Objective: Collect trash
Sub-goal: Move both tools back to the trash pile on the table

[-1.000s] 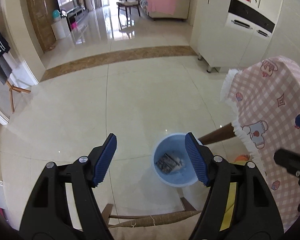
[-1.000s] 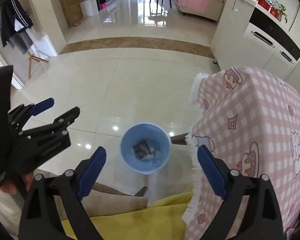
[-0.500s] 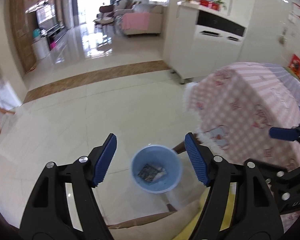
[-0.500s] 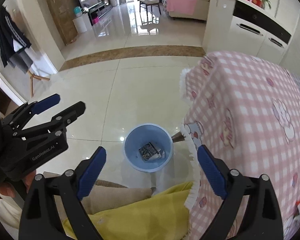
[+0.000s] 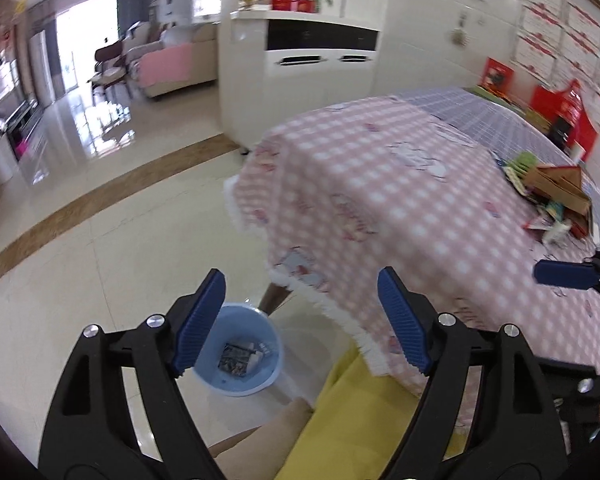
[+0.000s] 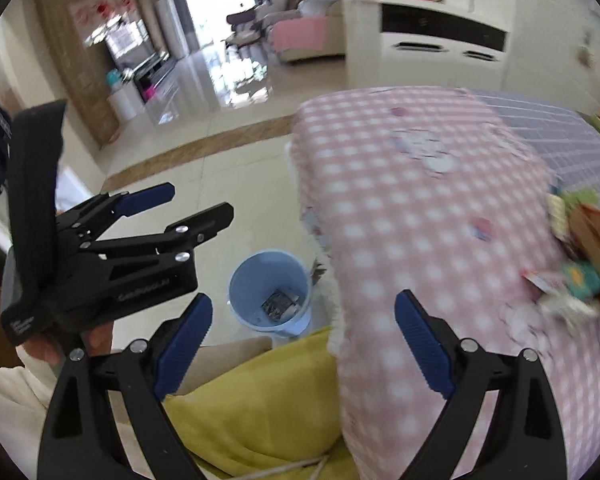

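Ahead of your tools lies a glossy cream tiled floor (image 5: 112,248) crossed by a brown band (image 5: 100,196). To your right stands a pink-checked clothed table (image 5: 400,208); beyond, a white cabinet (image 5: 320,64), sofa (image 5: 172,64) and bright window (image 5: 88,36).

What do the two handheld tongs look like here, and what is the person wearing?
Both tongs, left and right, have black forked frames, silver rivets and ribbed blue pads. The left body bears white lettering, too blurred to read. A white sleeve shows.

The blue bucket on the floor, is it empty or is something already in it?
Not empty. The blue bucket stands upright beside the table, and a few pieces of trash lie on its bottom; most of it remains unfilled.
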{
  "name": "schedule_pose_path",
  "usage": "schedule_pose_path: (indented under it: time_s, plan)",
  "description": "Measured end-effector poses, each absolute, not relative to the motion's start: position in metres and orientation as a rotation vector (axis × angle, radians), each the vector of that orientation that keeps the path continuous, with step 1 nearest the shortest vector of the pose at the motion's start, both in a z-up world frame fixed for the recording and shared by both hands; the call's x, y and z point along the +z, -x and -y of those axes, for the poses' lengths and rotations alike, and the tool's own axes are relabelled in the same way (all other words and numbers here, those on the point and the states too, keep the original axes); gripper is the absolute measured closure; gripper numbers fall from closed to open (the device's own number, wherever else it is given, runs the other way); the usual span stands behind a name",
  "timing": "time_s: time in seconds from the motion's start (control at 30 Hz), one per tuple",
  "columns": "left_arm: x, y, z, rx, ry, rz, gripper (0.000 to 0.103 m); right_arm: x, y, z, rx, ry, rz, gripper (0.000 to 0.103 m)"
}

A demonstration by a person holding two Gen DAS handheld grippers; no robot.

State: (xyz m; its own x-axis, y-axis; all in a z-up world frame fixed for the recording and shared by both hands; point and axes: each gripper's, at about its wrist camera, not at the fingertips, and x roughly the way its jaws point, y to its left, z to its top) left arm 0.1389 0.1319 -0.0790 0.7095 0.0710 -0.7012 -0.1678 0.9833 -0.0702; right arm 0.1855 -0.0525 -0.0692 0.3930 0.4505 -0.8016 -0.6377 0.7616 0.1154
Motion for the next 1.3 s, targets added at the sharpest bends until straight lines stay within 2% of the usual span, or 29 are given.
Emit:
schedule_pose_path:
  time_s: [0.33, 0.6, 0.87, 1.13, 1.17, 1.27, 1.3]
  plan:
    - [-0.069, -0.161, -0.048, -0.020, 0.096, -0.765, 0.024, -0.066, -0.196, 0.148, 0.429, 0.180, -0.940, 0.010]
    - [-0.077, -0.192, 0.002, -0.157, 0.045, -0.811, 0.023, -0.085, -0.232, 0.203, 0.209, 0.188, -0.963, 0.010]
    - [-0.084, -0.215, 0.013, -0.187, 0.062, -0.836, 0.023, -0.094, -0.277, 0.222, 0.203, 0.027, -1.001, 0.010]
    - [-0.087, -0.227, -0.007, -0.158, 0.144, -0.854, 0.023, -0.103, -0.296, 0.220, 0.189, 0.016, -1.013, 0.010]
    - [-0.088, -0.227, -0.007, -0.157, 0.141, -0.856, 0.023, -0.102, -0.297, 0.222, 0.182, 0.019, -1.009, 0.011]
    - [-0.089, -0.228, -0.005, -0.146, 0.121, -0.860, 0.023, -0.100, -0.296, 0.225, 0.180, 0.045, -1.004, 0.033]
    - [-0.089, -0.228, -0.003, -0.128, 0.105, -0.860, 0.023, -0.099, -0.296, 0.224, 0.176, 0.066, -1.000, 0.033]
